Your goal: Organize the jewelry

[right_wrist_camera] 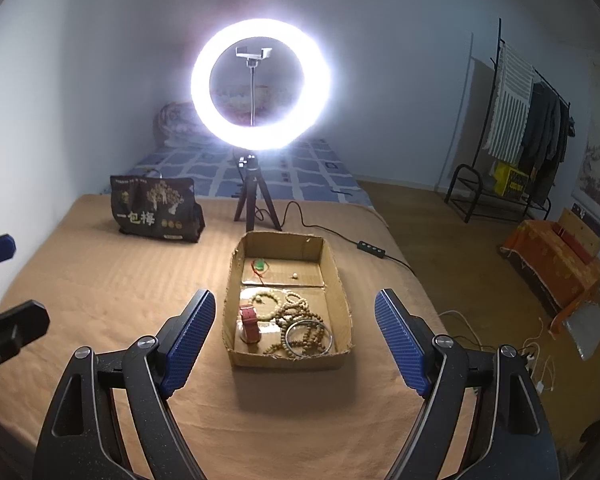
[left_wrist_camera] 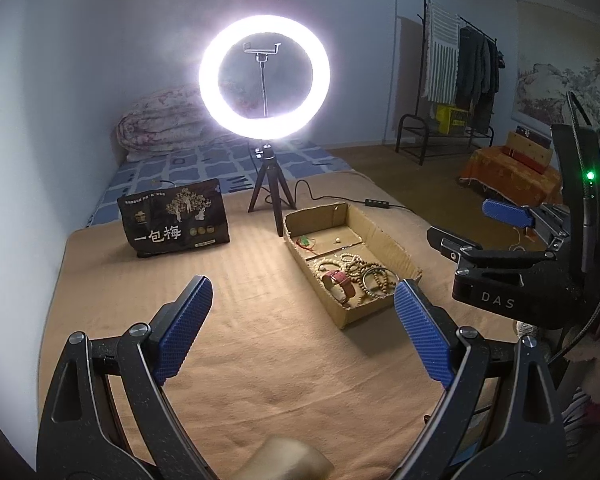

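Both the left gripper (left_wrist_camera: 302, 332) and right gripper (right_wrist_camera: 296, 338) hover with jaws apart and empty, near the cardboard box (right_wrist_camera: 342, 280) on the bed. Beads (right_wrist_camera: 300, 320), bangle (right_wrist_camera: 309, 338) and red watch (right_wrist_camera: 249, 322) fill its near compartment, green pendant (right_wrist_camera: 260, 266) the far one; this fits sorting pending or finished, so no move is certain.

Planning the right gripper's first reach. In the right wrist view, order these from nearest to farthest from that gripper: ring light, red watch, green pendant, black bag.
1. Red watch, near compartment of the box, just ahead of the right gripper.
2. Green pendant, far compartment.
3. Black bag, farther back, left.
4. Ring light, behind the box on its tripod.
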Demonstrator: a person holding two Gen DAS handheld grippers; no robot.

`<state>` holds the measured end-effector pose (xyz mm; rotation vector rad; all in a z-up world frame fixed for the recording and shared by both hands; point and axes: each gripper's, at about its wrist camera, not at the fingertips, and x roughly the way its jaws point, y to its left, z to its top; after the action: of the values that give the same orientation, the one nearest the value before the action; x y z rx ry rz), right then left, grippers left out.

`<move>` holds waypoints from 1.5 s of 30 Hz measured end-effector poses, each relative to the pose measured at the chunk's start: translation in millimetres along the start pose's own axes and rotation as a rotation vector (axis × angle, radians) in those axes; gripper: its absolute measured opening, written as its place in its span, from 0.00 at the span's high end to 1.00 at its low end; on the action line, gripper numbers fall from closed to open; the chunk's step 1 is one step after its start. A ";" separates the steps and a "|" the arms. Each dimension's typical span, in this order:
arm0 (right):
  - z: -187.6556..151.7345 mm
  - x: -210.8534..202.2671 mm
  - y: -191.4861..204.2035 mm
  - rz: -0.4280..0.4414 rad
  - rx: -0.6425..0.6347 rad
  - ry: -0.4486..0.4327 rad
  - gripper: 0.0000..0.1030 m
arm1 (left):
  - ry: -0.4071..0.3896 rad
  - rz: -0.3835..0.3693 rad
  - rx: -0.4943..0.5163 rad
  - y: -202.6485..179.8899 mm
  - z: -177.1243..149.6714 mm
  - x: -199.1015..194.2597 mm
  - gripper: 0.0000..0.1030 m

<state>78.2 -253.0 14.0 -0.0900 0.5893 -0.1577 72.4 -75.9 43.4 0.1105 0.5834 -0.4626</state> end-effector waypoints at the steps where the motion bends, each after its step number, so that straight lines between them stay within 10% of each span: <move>1: 0.0 1.1 -0.4 0.001 0.002 0.004 0.20 | 0.002 0.004 0.002 0.1 -1.0 1.2 0.08; 45: 0.7 0.1 -14.2 -0.006 0.048 0.010 0.20 | 0.014 0.084 -0.005 6.3 -5.1 6.8 0.00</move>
<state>76.9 -266.9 16.3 -0.0444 0.5948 -0.1779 77.7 -71.7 35.2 0.1327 0.5913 -0.3786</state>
